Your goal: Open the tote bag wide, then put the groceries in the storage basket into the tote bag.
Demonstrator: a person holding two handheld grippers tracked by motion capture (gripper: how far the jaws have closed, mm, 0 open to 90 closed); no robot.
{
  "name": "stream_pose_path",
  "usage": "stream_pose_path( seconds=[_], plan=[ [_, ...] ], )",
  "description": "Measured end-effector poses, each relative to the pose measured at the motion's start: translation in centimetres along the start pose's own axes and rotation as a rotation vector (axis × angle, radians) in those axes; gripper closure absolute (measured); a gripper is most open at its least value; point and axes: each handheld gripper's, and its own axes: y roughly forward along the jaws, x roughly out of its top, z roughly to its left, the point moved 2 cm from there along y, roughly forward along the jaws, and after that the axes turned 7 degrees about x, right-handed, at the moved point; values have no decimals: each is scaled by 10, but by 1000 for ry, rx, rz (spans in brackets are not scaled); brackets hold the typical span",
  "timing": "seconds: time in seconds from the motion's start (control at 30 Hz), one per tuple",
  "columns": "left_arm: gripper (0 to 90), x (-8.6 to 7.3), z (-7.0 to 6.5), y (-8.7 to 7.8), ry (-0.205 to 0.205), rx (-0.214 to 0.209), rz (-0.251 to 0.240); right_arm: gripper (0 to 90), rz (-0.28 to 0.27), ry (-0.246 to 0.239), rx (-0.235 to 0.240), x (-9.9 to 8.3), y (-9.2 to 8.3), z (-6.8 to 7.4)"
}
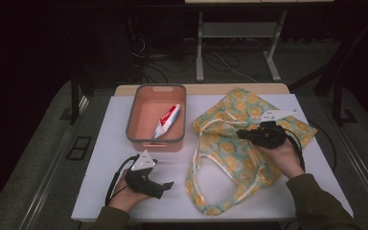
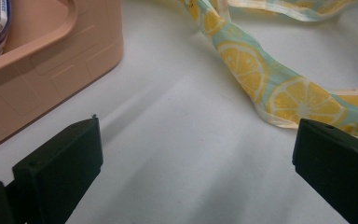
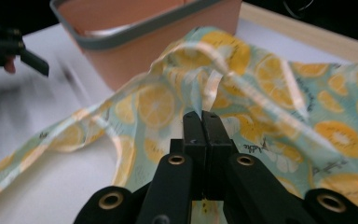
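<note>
Right gripper view: right gripper [image 3: 200, 119] clamped on tote bag [image 1: 242, 143] fabric near the mouth edge, beside bin [image 1: 155, 115]. Left gripper [image 2: 191, 158] wide open, empty, resting on table [image 1: 105, 158]. Risk: thin pinch slipping during lift; dragged handle loop snagging bin.

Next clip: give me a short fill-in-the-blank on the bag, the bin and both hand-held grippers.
1. The right hand-held gripper is shut on the fabric of the ____-print bag.
2. The toothpaste tube lies inside the ____ bin.
3. The left hand-held gripper has its jaws ____, with bare table between them.

Missing words: lemon; pink; open
</note>
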Motion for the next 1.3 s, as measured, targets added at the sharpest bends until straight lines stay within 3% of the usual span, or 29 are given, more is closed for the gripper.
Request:
stream_pose_path(
  seconds=[0.33, 0.93, 1.3],
  plan=[
    [6, -1, -1, 0, 5, -9, 8, 897, -90, 53, -9, 15, -5, -20],
    [7, -1, 2, -4, 12, -19, 11, 896, -73, 61, -8, 8, -4, -24],
    [0, 19, 1, -19, 4, -101, -25, 896, -74, 66, 2, 7, -4, -24]
  ],
)
